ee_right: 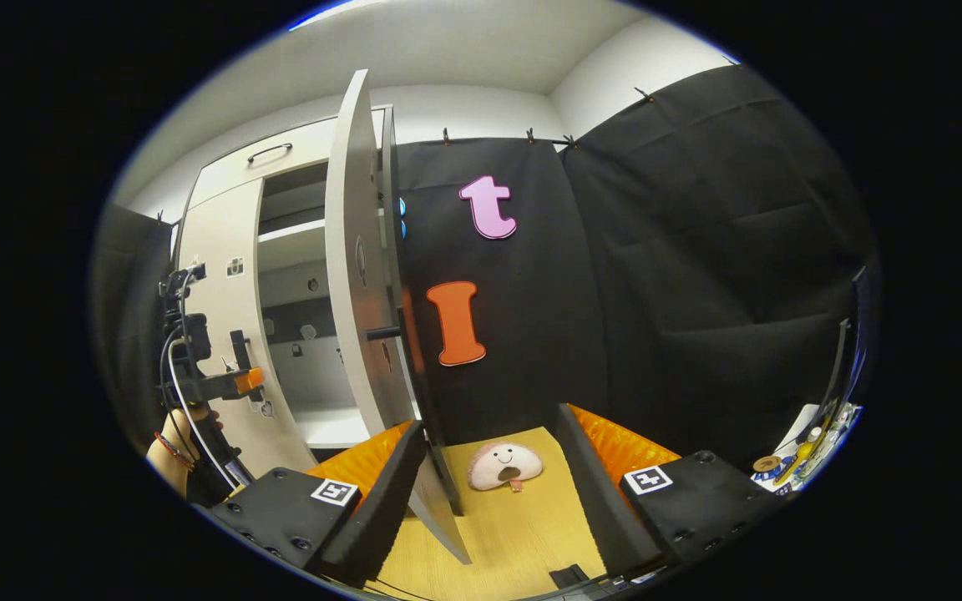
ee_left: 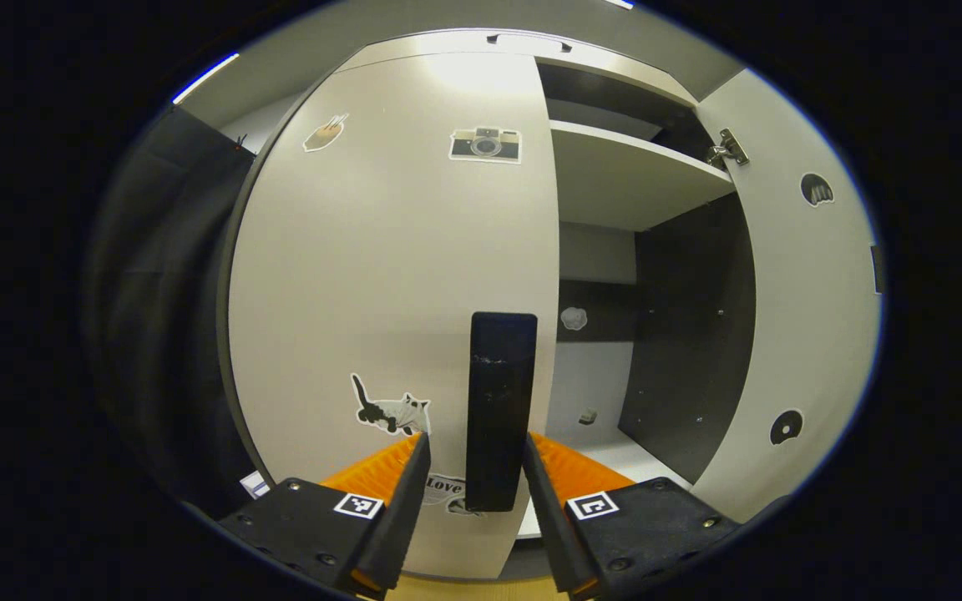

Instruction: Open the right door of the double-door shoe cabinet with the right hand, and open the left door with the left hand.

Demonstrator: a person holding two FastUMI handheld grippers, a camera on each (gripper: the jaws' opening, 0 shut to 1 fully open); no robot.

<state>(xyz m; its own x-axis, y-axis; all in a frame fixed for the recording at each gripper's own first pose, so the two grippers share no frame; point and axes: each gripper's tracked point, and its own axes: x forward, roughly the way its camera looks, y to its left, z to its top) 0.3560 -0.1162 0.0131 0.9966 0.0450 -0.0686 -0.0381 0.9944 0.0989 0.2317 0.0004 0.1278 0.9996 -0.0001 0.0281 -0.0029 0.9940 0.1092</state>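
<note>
**Q:** Straight ahead of the left gripper (ee_left: 471,467), what do we label first?

**A:** We label the left door (ee_left: 389,275), shut and flush, with its black handle (ee_left: 499,409) standing upright between the two fingers. The tongs are released: a gap shows on each side of the handle, so nothing is grasped yet.

**Q:** And at three o'clock in that view?

**A:** We see the right door (ee_left: 807,334) swung wide, baring the white shelf (ee_left: 623,167) and the dark interior. In the right gripper view this door (ee_right: 356,275) stands edge-on at eleven o'clock, and the right gripper (ee_right: 493,467) is released too, holding nothing, its fingers clear of the door's lower corner.

**Q:** What could go wrong from here?

**A:** We judge two risks. Clenching off-centre could let the slim handle slip from the pads. Pulling straight back instead of along the hinge arc could wrench the handle free.

**Q:** How does the cabinet look?

**A:** We note pale grey panels with small stickers, a camera sticker (ee_left: 485,144) at twelve o'clock and a cat sticker (ee_left: 389,411) at seven.
</note>
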